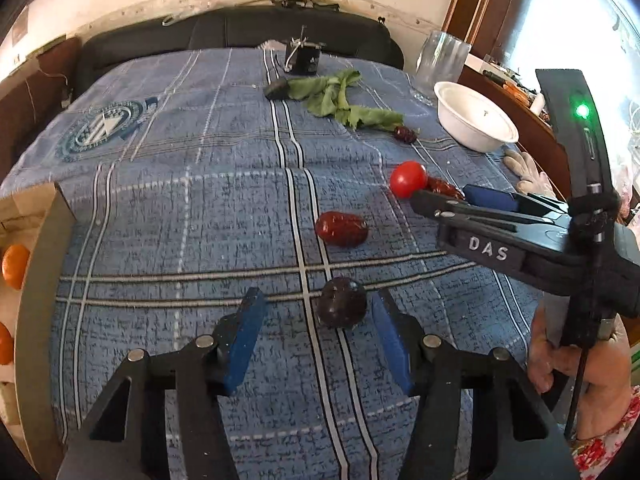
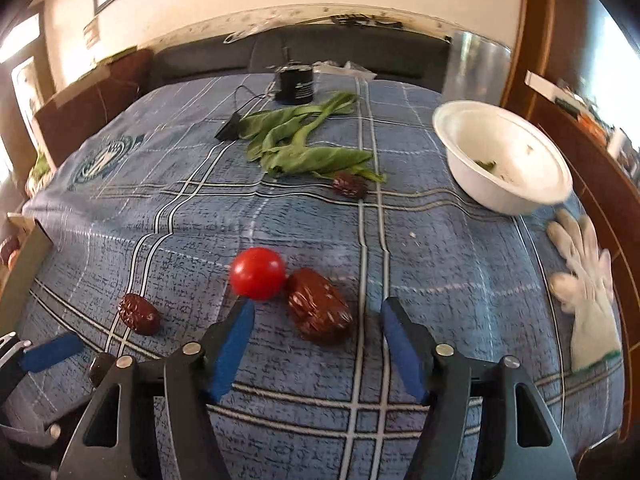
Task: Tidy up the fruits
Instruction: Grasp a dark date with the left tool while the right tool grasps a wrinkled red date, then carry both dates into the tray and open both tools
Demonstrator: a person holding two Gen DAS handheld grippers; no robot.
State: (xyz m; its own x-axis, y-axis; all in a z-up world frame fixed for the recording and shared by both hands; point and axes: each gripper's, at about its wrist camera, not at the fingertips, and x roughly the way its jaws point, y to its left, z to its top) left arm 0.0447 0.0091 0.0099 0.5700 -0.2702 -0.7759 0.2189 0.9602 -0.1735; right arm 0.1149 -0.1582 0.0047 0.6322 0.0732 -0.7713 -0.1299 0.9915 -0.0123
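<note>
On the blue plaid cloth lie a red tomato [image 1: 408, 179] [image 2: 258, 273] and several dark red dates. My left gripper [image 1: 318, 310] is open, with a dark date [image 1: 341, 307] between its blue fingers near the right one. Another date [image 1: 341, 229] [image 2: 139, 314] lies beyond it. My right gripper [image 2: 318, 316] [image 1: 444, 200] is open around a large date [image 2: 318, 306] [image 1: 442, 187] that touches the tomato. A further date [image 2: 351, 185] [image 1: 405, 134] lies by the green leaves [image 2: 304, 140] [image 1: 340, 100].
A white bowl [image 2: 508, 196] [image 1: 472, 136] sits at the right, a white glove [image 2: 588, 280] beside it. A cardboard box [image 1: 44, 264] with oranges [image 1: 15, 266] stands at the left edge. A black device [image 2: 294, 84] and a glass jar [image 1: 440, 60] are at the back.
</note>
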